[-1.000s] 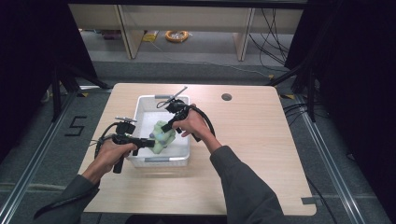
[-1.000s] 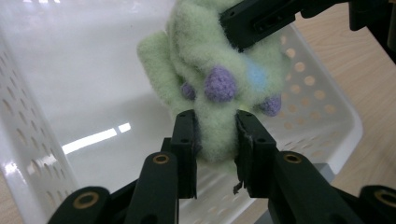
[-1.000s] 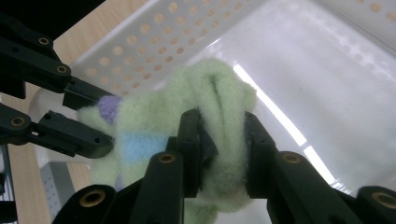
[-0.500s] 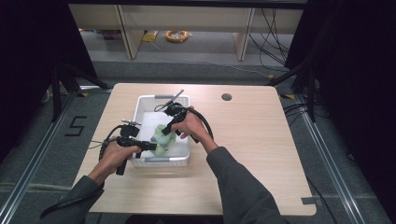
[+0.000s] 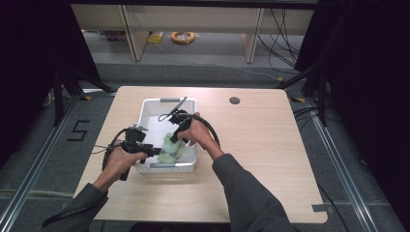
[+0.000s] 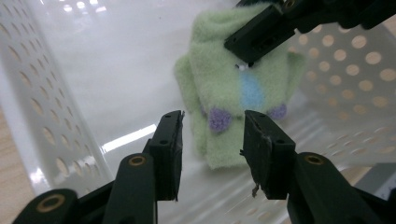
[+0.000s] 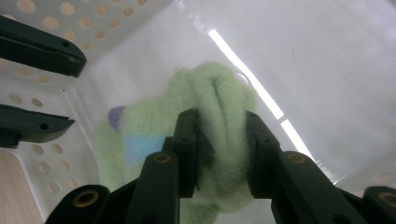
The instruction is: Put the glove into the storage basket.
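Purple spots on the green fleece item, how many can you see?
2 in the left gripper view: one purple spot at lower left of the blue patch, one at lower right. The folds of the green fleece item may hide others.

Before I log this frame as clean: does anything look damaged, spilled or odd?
Nothing stands out. The white basket sits upright on the table; the right gripper pinches a bunched fold of the green sock, and the left gripper waits open beside it.

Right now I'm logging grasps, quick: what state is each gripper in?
Left gripper: open, jaws facing the fuzzy green sock, holding nothing.
Right gripper: shut on the fuzzy green sock.
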Demonstrator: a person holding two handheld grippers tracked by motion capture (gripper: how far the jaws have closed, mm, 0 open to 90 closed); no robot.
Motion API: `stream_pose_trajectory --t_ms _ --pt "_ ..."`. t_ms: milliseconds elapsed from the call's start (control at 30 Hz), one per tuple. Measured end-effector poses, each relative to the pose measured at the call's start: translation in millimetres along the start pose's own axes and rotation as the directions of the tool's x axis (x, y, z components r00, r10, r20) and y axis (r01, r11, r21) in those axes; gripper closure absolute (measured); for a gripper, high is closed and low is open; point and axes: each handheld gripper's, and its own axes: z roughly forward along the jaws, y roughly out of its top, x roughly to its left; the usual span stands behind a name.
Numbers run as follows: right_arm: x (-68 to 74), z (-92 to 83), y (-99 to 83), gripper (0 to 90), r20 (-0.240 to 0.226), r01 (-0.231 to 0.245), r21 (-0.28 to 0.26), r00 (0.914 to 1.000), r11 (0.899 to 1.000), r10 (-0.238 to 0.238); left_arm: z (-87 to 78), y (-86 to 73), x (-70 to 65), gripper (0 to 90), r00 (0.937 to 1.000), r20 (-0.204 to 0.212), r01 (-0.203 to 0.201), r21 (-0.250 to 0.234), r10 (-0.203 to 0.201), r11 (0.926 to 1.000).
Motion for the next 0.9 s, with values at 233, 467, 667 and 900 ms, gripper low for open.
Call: stream_pose_trajectory --t_ms 233,467,667,900 --pt "-1.8 0.9 -0.4 64.2 0.012 -0.015 0.002 0.9998 1.000 0.015 -7.3 -1.5 -3.4 54.6 0.9998 0.005 0.022 -0.046 -0.021 0.9987" --pt "-1.8 -1.7 0.9 50.9 0.029 -0.030 -0.017 0.9991 0.999 0.030 -15.2 -4.7 1.5 48.2 0.9989 -0.003 0.047 -0.064 -0.048 0.9968" --pt "-2.8 -11.8 2.1 39.1 0.064 -0.031 -0.051 0.9974 0.998 0.034 -21.7 -6.6 5.0 45.0 0.9985 -0.007 0.053 -0.084 -0.054 0.9951" --pt "0.8 -37.4 2.2 34.5 0.068 -0.023 -0.132 0.9972 0.991 0.032 -29.3 -8.6 -7.3 41.4 0.9992 0.027 0.031 -0.119 -0.028 0.9924"
